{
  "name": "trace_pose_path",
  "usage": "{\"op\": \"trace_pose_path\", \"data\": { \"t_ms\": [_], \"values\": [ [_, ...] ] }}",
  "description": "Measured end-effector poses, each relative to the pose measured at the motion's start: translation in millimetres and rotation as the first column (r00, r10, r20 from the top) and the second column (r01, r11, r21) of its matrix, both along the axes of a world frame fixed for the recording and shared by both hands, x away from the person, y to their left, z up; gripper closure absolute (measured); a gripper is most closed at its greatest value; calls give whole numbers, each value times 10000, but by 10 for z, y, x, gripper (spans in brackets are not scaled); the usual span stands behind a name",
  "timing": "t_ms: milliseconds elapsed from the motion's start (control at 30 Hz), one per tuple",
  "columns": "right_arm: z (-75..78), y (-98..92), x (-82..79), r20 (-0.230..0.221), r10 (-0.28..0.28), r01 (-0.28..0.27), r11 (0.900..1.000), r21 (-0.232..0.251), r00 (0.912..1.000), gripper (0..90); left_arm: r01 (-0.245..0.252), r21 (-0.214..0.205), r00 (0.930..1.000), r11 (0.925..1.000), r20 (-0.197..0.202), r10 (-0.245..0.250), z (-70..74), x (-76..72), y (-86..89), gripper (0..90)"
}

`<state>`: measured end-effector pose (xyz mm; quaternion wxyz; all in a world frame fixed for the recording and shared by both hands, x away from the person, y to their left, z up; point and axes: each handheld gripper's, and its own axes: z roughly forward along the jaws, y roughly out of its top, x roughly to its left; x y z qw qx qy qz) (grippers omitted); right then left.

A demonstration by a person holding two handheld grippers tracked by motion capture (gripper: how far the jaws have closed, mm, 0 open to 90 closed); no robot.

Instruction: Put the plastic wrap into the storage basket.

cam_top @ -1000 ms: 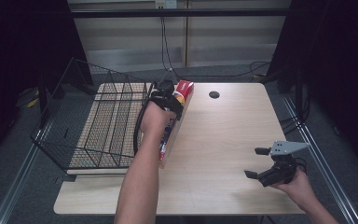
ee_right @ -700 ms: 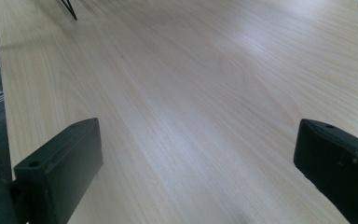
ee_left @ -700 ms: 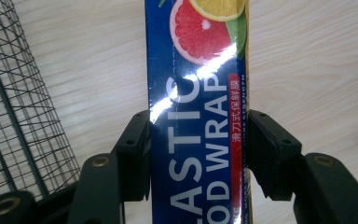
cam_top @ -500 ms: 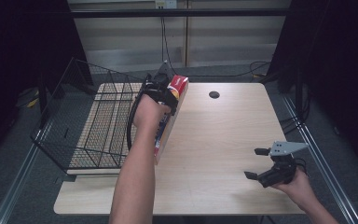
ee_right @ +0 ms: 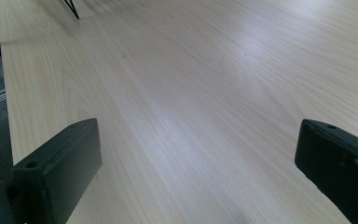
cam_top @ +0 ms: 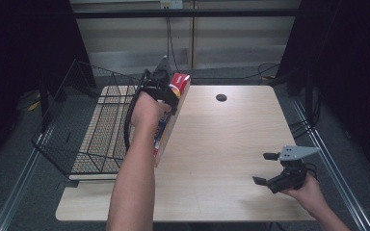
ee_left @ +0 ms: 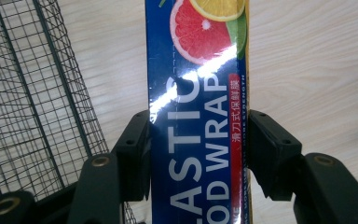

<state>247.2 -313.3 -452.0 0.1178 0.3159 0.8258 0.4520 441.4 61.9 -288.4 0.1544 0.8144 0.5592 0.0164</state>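
We are looking at a pale wooden desk (cam_top: pixel 221 144) with a round cable hole (cam_top: pixel 221 97) near its far edge; a black wire basket (cam_top: pixel 84 130) is sitting on its left end.

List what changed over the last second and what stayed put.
The left gripper, shut on the plastic wrap box, lifted it higher and tilted it, far end up, beside the wire basket. The right gripper kept still, open, over the table.

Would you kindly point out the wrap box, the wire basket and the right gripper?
Wrap box (ee_left: pixel 196 140): left gripper view, blue printed face.
Wire basket (cam_top: pixel 84 122): high view, mesh floor.
Right gripper (cam_top: pixel 265 168): high view, between its fingertips.
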Motion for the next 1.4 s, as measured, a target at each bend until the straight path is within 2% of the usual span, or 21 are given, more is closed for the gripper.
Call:
{"op": "trace_pose_path", "data": {
  "t_ms": [33,100,267,367,533,633,833,1133,1200,1400],
  "values": [
    [1,0,0,-35,15,-14,10000,26,10000,3,-157,-70,9999,9999,32,158,17,-9,-2,464],
    [-2,4,-1,-32,13,-13,10000,9,10000,3,-30,40,10000,10000,15,30,62,-12,29,464],
    [-1,2,2,-134,25,-25,10000,26,9999,0,-170,-91,9998,9998,100,170,135,-26,88,464],
    [-3,2,2,-99,36,-35,10000,45,9999,0,-139,107,9999,9998,85,138,172,-30,103,464],
    [-2,-2,5,-139,92,-90,9999,119,9999,0,-189,-17,9997,9998,140,189,239,-33,153,464],
    [-7,1,8,-171,65,-63,9999,99,9998,0,-211,46,9997,9998,104,211,276,-35,177,464],
    [-1,7,4,-107,100,-99,9999,68,9999,0,-471,-33,9987,9989,166,472,326,-38,237,463],
    [-9,12,12,-174,159,-157,9998,93,9997,0,-559,202,9983,9982,203,555,389,-39,359,463],
    [-8,10,13,-189,143,-140,9998,145,9997,0,-710,100,9974,9974,160,709,401,-42,387,463],
    [-11,14,15,-162,156,-154,9998,128,9997,0,-721,104,9971,9973,254,718,455,-50,445,463]
  ]
}}
